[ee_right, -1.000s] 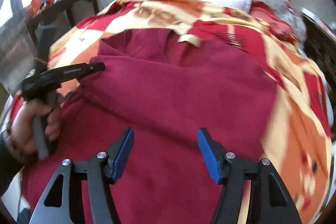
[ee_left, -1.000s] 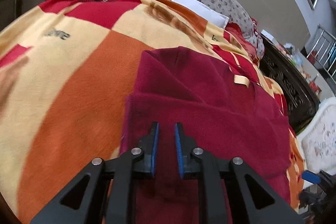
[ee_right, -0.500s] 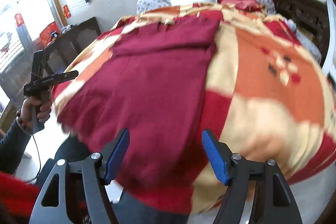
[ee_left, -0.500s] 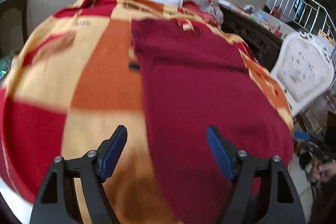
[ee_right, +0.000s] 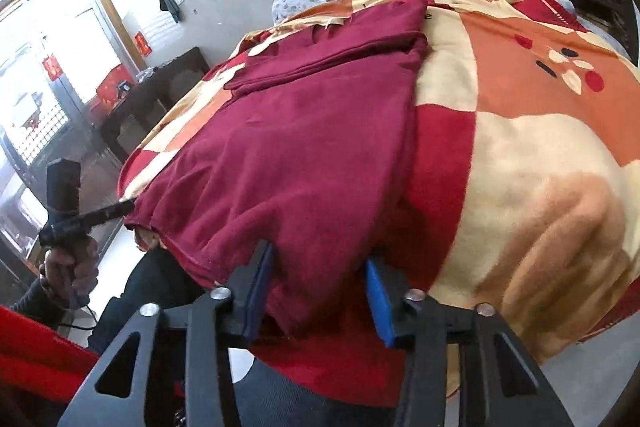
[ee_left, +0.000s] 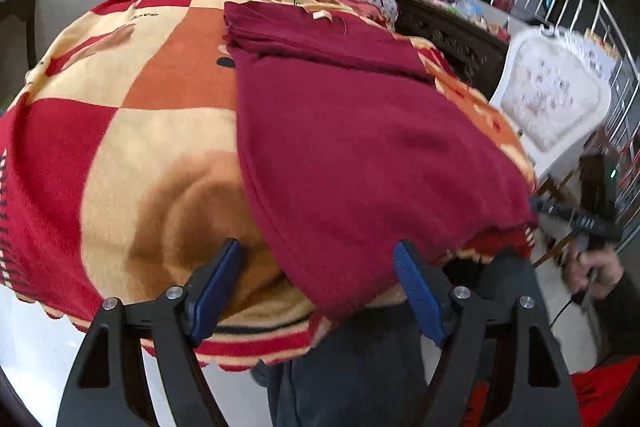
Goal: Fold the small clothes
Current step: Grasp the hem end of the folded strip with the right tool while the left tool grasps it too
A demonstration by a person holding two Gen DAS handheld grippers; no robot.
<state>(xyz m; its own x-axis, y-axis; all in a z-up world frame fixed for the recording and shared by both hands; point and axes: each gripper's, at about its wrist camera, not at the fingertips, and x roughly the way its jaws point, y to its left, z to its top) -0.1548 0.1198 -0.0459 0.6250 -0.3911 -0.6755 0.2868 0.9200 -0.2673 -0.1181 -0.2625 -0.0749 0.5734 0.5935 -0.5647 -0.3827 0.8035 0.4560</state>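
Bed blanket (ee_left: 132, 155) in red-orange-cream checks is carrying the maroon garment (ee_left: 360, 147), lying flat with its hem over the near edge, left tool (ee_left: 318, 281) hanging wide open there, right tool (ee_right: 316, 291) just closing around the hem corner, pad contact unclear.

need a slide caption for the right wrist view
Right gripper, jaws just closing, straddles the near hem of a dark red knit garment spread on a red, orange and cream checked blanket.

Black-framed left claw (ee_left: 318, 281), right claw (ee_right: 316, 285) — blue pads, silver screws — dark sleeve.
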